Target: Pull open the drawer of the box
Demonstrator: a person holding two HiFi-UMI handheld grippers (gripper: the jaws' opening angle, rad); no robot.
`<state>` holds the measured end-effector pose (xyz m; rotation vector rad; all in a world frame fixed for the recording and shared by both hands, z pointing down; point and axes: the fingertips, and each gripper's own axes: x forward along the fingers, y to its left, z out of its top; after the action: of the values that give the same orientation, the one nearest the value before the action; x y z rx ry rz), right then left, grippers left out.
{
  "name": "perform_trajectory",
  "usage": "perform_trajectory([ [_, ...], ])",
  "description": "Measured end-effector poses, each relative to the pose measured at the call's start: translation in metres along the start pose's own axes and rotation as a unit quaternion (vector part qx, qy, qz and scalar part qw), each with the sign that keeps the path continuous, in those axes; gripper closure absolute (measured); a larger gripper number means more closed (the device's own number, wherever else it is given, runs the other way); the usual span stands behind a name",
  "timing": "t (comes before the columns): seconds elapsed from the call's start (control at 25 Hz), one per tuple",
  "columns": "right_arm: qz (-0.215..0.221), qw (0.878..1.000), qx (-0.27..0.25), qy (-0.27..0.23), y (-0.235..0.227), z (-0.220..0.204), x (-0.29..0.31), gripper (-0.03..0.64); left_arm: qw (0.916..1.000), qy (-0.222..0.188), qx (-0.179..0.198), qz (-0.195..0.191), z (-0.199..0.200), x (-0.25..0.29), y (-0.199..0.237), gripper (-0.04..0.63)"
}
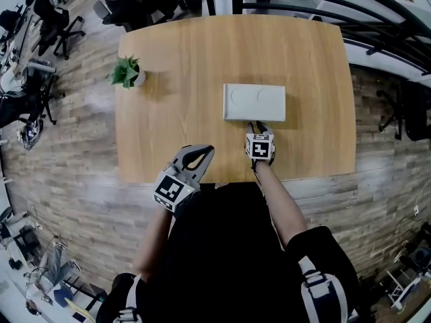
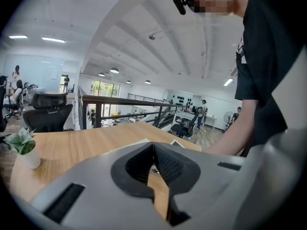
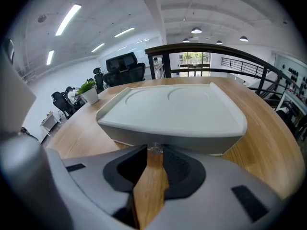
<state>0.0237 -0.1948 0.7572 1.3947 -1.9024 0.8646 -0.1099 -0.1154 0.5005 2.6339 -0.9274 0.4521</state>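
A flat white box (image 1: 254, 103) lies on the wooden table (image 1: 182, 59), right of its middle. In the right gripper view the box (image 3: 172, 107) fills the middle, and a small clear knob (image 3: 154, 149) sticks out of its near face. My right gripper (image 1: 258, 128) is at that near face, open, and the knob sits between the tips of the right gripper (image 3: 154, 152) in a narrow gap. My left gripper (image 1: 202, 155) hangs over the table's front edge, left of the box. The tips of the left gripper (image 2: 153, 145) meet with nothing between them.
A small potted plant (image 1: 126, 71) stands near the table's far left corner. Office chairs (image 1: 145, 2) and a dark railing (image 1: 323, 2) lie beyond the far edge. Bare wood surrounds the box on all sides. The person's body is close to the front edge.
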Motion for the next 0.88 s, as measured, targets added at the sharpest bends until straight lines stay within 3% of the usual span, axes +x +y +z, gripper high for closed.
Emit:
perform_trajectory([
  [0.24,-0.011,1.0,-0.004,0.004,-0.001,0.0047,0.0019,0.531,1.0,0.001,-0.005,0.001,0.0033,0.0015,0.0078,0.572],
  [0.88,-0.004,1.0,-0.015,0.008,0.001,0.004,0.0029,0.535,1.0,0.0,-0.004,-0.001,0.0048,0.004,0.0051,0.573],
])
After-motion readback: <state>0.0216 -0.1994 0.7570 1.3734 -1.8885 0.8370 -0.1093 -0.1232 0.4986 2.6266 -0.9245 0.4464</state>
